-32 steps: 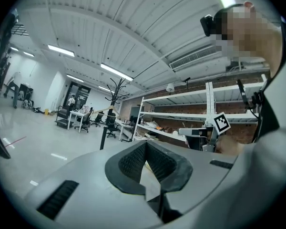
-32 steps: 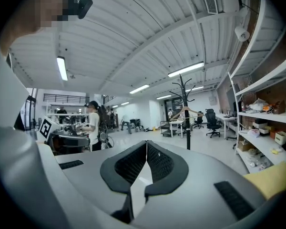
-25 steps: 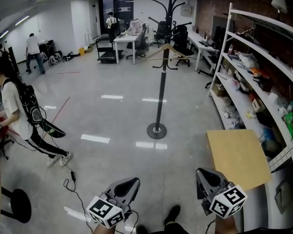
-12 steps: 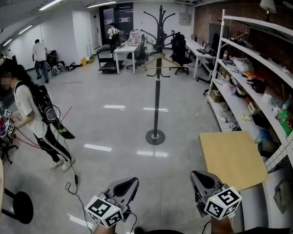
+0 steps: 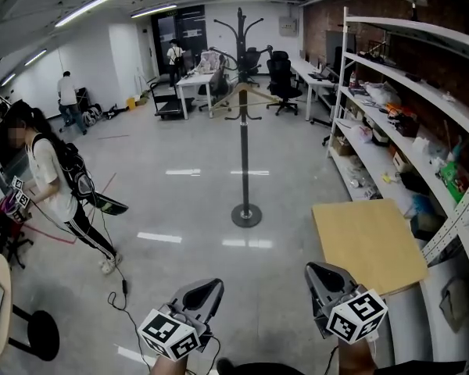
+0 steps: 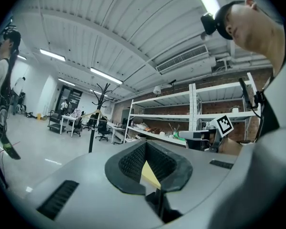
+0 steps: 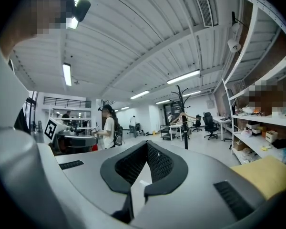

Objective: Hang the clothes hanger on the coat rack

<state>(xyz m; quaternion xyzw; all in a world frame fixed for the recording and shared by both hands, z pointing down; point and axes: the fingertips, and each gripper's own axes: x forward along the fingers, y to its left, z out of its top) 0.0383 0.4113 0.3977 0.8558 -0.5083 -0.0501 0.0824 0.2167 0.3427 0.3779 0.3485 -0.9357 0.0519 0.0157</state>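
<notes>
Jaws are shut tight on both, with nothing caught between them. The left hand-held gripper is held low at the bottom of the head view. The right hand-held gripper is held beside it, well apart, and both are pointed out level across the room with the marker cubes turned toward the camera. In each gripper view the dark ribbed pads are seen pressed together at the tips, with only a V-shaped notch left behind them.

Just past the right one, a tan board is seen at the foot of the shelving unit, which is loaded with clutter. Over on the left, a person with a backpack is seen standing on the shiny grey floor.

Further out, mid-floor and well apart from both grippers, the black coat rack is stood upright on its round base. The wooden clothes hanger is already hung on it, high on the pole, just under the top hooks. Way at the back, a white table and an office chair can be made out.
</notes>
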